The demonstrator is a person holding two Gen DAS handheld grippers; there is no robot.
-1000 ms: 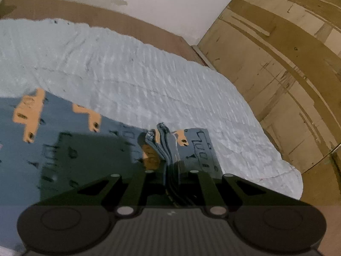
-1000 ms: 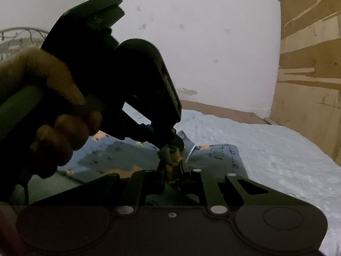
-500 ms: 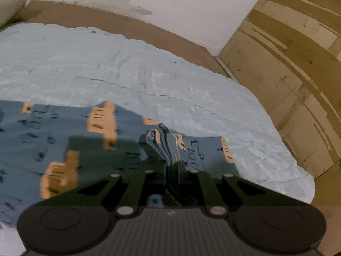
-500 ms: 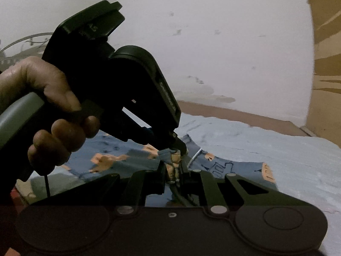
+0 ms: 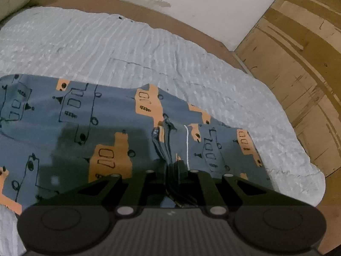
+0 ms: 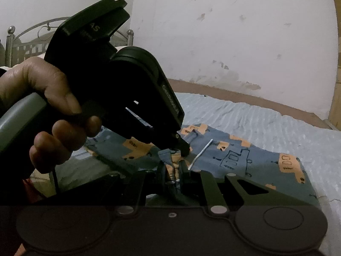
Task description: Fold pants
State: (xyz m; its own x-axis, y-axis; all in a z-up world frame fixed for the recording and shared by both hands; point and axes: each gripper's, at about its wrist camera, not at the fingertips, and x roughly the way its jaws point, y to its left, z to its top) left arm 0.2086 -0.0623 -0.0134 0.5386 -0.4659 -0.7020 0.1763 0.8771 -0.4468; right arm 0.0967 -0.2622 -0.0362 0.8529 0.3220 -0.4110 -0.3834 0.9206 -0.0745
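Note:
The pants (image 5: 85, 128) are blue-grey with orange vehicle prints and lie spread on a pale blue textured bedsheet (image 5: 127, 49). My left gripper (image 5: 170, 166) is shut on a bunched fold of the pants, with a white drawstring (image 5: 187, 145) beside it. My right gripper (image 6: 173, 170) is shut on a bunched fold of the same pants (image 6: 245, 162). The left gripper's black body (image 6: 127, 89) and the hand holding it fill the left of the right wrist view, its tip just above my right gripper.
A white stained wall (image 6: 234, 32) and brown border (image 5: 127, 6) lie beyond the bed. Wooden panels (image 5: 298, 64) stand at the right. A metal bed frame (image 6: 25, 42) shows far left.
Both grippers, still shut on the fabric, have moved along over the bed; much more of the spread pants now shows in both views.

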